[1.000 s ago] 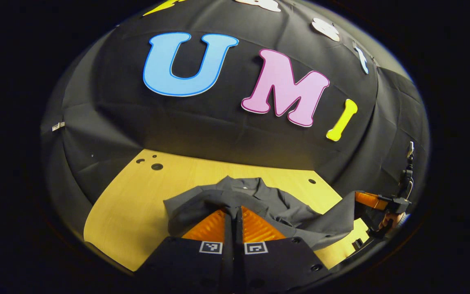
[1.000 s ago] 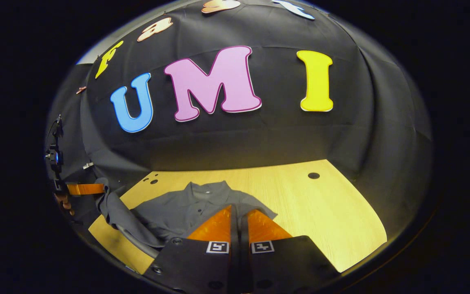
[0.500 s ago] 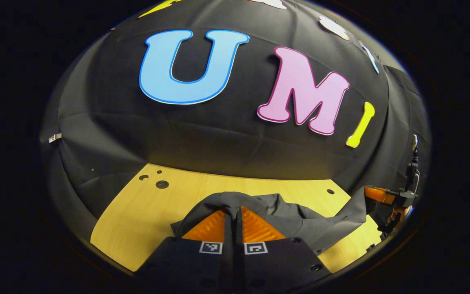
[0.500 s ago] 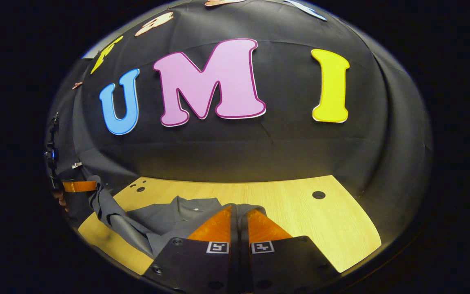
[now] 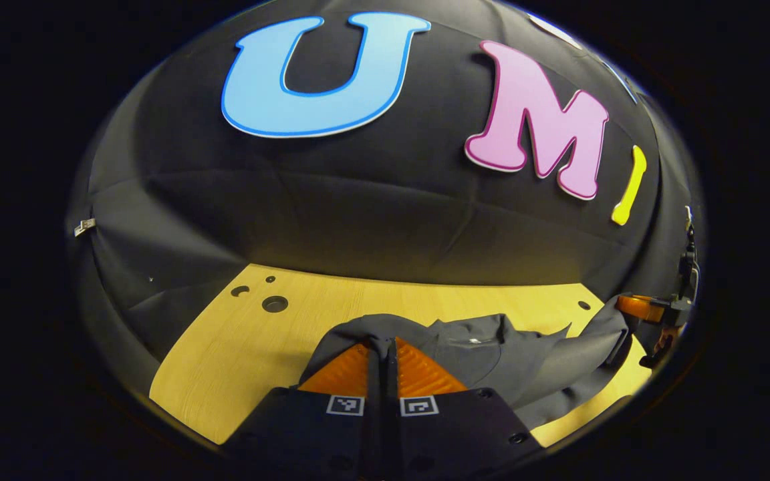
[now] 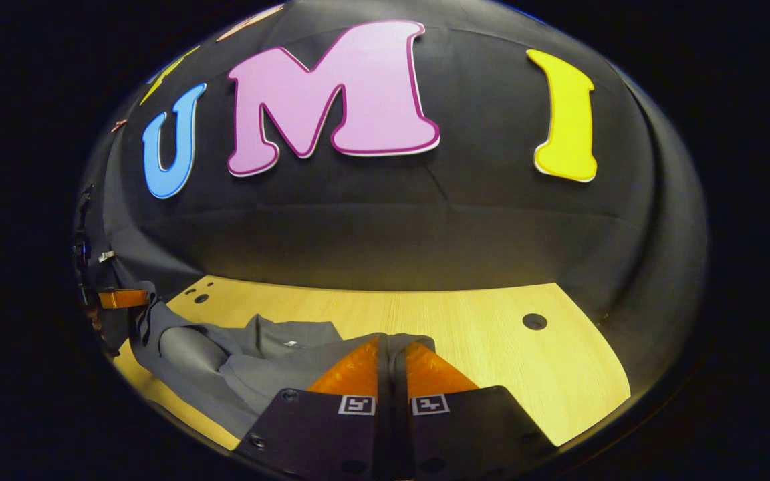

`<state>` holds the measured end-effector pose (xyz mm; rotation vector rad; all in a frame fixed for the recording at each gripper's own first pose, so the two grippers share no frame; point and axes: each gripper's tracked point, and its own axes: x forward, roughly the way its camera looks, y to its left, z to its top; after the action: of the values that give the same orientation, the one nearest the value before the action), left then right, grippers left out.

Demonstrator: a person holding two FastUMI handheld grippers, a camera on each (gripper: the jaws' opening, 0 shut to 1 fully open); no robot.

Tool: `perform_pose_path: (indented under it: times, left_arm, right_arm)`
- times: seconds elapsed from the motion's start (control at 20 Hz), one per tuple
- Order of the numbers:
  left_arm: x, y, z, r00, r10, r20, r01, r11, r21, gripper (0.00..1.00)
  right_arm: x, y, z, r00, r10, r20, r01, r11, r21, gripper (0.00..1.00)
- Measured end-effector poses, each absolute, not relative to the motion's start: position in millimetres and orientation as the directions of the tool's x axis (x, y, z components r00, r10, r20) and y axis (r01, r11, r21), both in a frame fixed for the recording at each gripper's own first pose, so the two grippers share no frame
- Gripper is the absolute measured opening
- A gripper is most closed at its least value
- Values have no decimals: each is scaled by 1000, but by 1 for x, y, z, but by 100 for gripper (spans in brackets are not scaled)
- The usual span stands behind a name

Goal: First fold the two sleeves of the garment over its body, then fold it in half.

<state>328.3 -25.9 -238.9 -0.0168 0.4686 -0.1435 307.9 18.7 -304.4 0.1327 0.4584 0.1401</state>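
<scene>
Both grippers, left gripper (image 5: 383, 342) and right gripper (image 6: 392, 342), are pinching the garment (image 5: 492, 347) hem, carrying it toward the desk's (image 6: 492, 347) far edge; I judge the halving fold is nearing completion.

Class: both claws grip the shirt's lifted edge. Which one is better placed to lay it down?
Neither alone, probably. The left claw and right claw each pinch a corner of the shirt above the table, so they should lower together.

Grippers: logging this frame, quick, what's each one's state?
Left gripper: shut on the shirt.
Right gripper: shut on the shirt too.
</scene>
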Motion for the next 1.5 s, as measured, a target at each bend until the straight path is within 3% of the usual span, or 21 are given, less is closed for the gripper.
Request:
perform_pose_path:
  times: [0.4, 0.85, 0.9, 1.1, 1.2, 1.25, 1.35, 1.4, 1.45, 1.5]
  left_arm:
    - [368, -27, -302, 847, -104, -521, 131, 991, 15, 5]
    - [372, -16, -356, 792, -53, -609, 86, 996, 25, 5]
    - [373, -16, -358, 790, -53, -611, 82, 996, 19, 2]
    - [371, -14, -356, 795, -45, -605, 75, 997, 23, 16]
    - [372, -11, -353, 802, -36, -596, 69, 997, 33, 28]
    - [370, -13, -350, 804, -44, -593, 74, 997, 28, 43]
    - [367, -17, -343, 809, -49, -586, 86, 996, 36, 73]
    - [366, -19, -339, 812, -54, -581, 97, 994, 43, 72]
    - [364, -22, -335, 815, -63, -575, 110, 993, 47, 80]
    - [363, -24, -330, 821, -70, -567, 121, 991, 53, 83]
  right_arm:
    - [334, 21, -371, 844, 135, -519, -75, 988, 135, 5]
    - [333, 26, -423, 777, 147, -613, -63, 986, 157, 8]
    - [333, 28, -425, 771, 153, -618, -60, 984, 168, 10]
    - [331, 30, -424, 767, 163, -621, -63, 982, 181, 29]
    - [326, 34, -421, 763, 171, -623, -81, 982, 171, 41]
    - [325, 35, -419, 763, 173, -622, -89, 982, 164, 57]
    - [321, 38, -411, 766, 178, -618, -99, 982, 160, 59]
    - [320, 38, -408, 768, 175, -616, -99, 983, 156, 62]
    - [319, 38, -403, 771, 171, -613, -97, 983, 153, 76]
    - [318, 37, -397, 775, 170, -609, -96, 984, 153, 70]
